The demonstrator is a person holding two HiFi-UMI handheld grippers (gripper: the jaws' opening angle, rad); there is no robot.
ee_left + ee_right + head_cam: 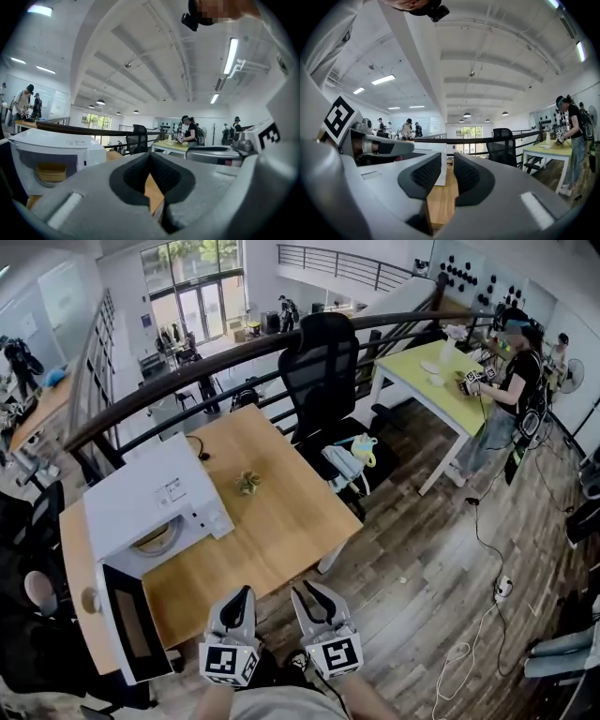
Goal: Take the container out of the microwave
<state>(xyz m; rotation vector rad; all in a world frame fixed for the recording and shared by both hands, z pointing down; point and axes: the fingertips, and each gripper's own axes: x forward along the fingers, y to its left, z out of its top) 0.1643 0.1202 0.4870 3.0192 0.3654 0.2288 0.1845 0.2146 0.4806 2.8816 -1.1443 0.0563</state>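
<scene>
- I count two grippers: the left gripper (246,592) and the right gripper (309,589), side by side at the near edge of the tabletop (272,531). Each carries one cube with square black-and-white markers.
- In the left gripper view, its fingers (136,176) meet at the tips with nothing held between them.
- In the right gripper view, its fingers (426,176) stand a narrow gap apart; I see only bare wood through the gap.
- One microwave (155,498), white, stands at the left end of the tabletop. Its door (131,624) hangs fully open toward me.
- One container (155,538), round and tan, sits inside the microwave cavity, well apart from both grippers. The left gripper view shows it there too (51,172).
- One small greenish object (247,483) rests near the tabletop's middle; I cannot tell what it is.
- The tabletop is light wood. The floor (422,559) is dark planking with cables lying across it.
- One black office chair (323,362) stands beyond the tabletop, in front of a railing (234,357) with a dark handrail.
- A second, yellow-green table (441,381) stands to the right, with a person (511,381) at its side.
- The ceiling is white, with strip lights.
- A label (173,490) sits on the microwave's top; its print is too small to read.
</scene>
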